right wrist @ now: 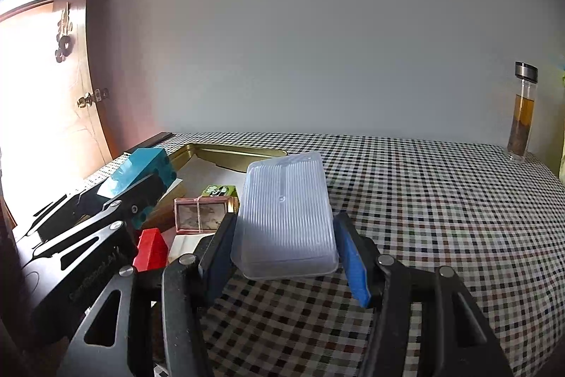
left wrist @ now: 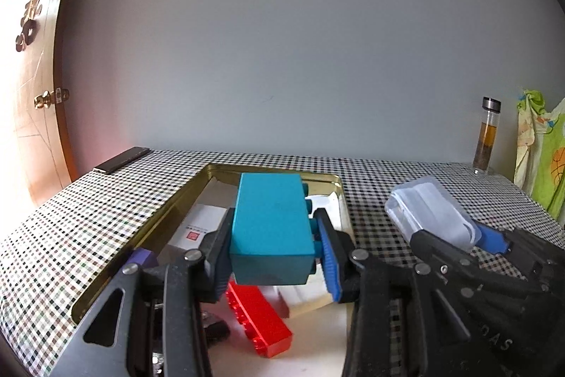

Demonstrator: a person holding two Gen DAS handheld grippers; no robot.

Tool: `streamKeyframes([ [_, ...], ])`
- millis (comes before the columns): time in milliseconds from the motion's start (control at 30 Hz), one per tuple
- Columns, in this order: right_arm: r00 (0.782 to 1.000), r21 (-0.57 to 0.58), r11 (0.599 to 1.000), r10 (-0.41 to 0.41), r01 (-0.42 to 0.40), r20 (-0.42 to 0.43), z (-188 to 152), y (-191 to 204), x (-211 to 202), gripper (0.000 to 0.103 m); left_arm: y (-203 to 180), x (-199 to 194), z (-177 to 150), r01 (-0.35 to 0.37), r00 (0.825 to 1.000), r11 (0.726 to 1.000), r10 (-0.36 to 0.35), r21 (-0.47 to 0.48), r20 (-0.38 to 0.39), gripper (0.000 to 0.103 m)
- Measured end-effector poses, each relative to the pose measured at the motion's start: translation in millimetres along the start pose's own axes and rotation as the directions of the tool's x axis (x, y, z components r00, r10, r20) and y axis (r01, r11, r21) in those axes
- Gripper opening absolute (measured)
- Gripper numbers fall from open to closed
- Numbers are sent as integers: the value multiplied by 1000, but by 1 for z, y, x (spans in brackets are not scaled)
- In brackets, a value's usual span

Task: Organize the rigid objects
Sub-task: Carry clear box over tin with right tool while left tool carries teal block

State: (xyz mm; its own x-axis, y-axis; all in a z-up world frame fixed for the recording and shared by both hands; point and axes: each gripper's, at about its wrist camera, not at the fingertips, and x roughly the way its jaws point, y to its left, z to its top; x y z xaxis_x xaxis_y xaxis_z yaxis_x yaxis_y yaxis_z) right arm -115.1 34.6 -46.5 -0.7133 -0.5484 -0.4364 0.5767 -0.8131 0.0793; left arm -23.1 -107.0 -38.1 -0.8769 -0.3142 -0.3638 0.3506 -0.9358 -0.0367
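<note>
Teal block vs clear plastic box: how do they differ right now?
The teal block is opaque and has studs on one side; the clear plastic box is see-through and ribbed. The teal block is held by the left gripper above the gold tray; the clear plastic box is held by the right gripper above the checkered tablecloth, outside the tray. Shared: both are rigid, boxy, and clamped off the surface.

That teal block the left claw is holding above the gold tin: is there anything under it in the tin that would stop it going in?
Partly. The teal block, clamped in the left gripper, hangs over the gold tin. A red brick lies right below it, with white cards further back. Bare floor shows beside the brick.
</note>
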Motion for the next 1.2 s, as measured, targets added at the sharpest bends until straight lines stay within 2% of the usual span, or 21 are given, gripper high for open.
streamKeyframes([
  [867,997,-28,997,65,-66,-30,-2,18,10,58,30,6,1,-54,998,998,52,-40,-33,42],
  [1200,995,-40,995,87,-89,-47,2,32,22,58,45,17,6,-59,993,997,53,-56,-105,42],
])
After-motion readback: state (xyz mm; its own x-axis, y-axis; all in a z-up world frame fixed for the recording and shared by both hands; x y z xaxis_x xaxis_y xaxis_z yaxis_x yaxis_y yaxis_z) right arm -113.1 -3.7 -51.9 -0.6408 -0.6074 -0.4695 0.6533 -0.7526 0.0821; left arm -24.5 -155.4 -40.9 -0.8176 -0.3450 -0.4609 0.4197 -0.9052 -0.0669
